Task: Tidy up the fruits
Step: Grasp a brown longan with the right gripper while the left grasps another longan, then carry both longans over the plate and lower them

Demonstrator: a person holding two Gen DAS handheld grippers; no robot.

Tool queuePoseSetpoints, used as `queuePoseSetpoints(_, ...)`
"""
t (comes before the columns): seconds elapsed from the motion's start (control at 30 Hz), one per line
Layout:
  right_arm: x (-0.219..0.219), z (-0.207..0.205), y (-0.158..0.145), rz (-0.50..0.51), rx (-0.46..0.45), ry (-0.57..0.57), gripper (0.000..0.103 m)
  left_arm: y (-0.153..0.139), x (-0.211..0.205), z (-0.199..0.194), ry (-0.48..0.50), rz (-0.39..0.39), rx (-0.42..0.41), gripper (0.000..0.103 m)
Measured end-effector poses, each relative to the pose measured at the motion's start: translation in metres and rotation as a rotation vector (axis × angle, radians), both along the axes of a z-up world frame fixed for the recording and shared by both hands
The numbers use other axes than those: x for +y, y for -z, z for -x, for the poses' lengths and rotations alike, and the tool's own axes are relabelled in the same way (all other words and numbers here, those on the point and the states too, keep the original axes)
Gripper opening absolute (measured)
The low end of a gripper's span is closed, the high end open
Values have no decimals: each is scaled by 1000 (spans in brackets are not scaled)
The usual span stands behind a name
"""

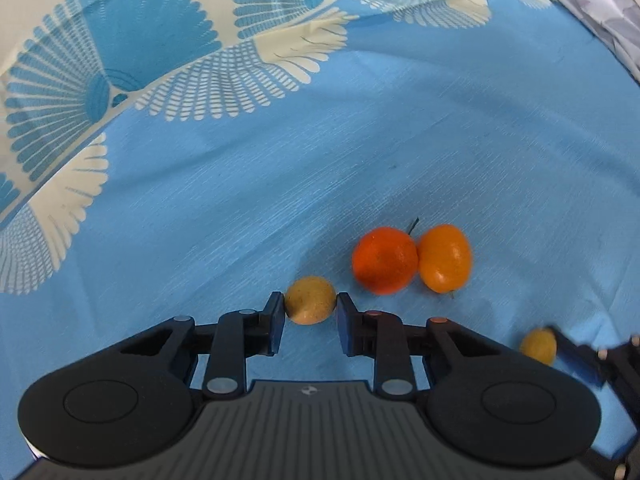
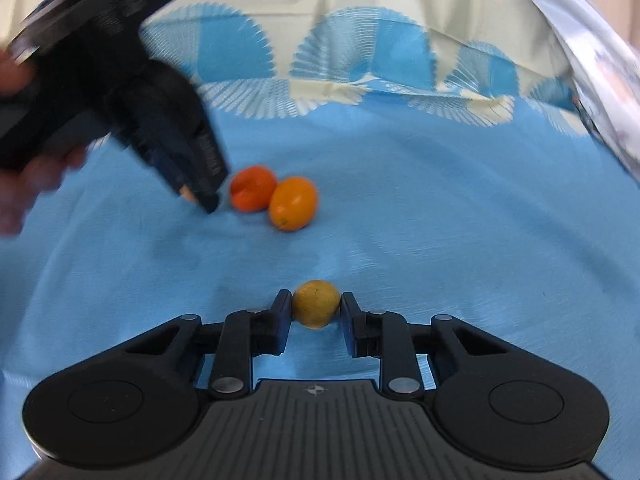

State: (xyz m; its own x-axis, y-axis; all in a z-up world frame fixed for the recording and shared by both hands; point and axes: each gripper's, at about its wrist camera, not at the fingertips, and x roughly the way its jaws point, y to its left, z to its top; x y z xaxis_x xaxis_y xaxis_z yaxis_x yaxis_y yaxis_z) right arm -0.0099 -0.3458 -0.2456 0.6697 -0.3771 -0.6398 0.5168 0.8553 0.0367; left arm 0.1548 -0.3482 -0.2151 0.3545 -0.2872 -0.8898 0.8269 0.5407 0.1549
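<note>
Two small yellow fruits and two oranges lie on a blue cloth [image 1: 240, 200]. In the left wrist view my left gripper [image 1: 310, 297] is shut on one yellow fruit [image 1: 310, 302], which rests on the cloth. The deep orange fruit [image 1: 384, 260] and the lighter orange one [image 1: 444, 258] touch each other just beyond it to the right. In the right wrist view my right gripper [image 2: 315, 295] is shut on the other yellow fruit [image 2: 316, 305], which also shows in the left wrist view [image 1: 538, 346]. The left gripper [image 2: 202, 196] points down beside the oranges [image 2: 253, 188] [image 2: 294, 209], hiding its fruit.
The cloth's far part carries a cream and blue fan pattern [image 1: 120, 80] and rises in folds. A pale printed fabric [image 2: 592, 60] hangs at the upper right. A hand [image 2: 24, 184] holds the left gripper at the left edge of the right wrist view.
</note>
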Motion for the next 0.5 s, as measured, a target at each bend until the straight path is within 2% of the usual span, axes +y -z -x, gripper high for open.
queuePoseSetpoints(0.2, -11, 5, -4, 12, -41, 77, 27, -39, 42, 22, -114, 42, -9, 30)
queuePoseSetpoints(0.37, -8, 8, -8, 47, -74, 59, 27, -77, 104, 58, -226, 61, 20, 30)
queuePoseSetpoints(0.5, 5, 24, -21, 95, -93, 35, 27, -110, 156, 91, -295, 74, -7, 30)
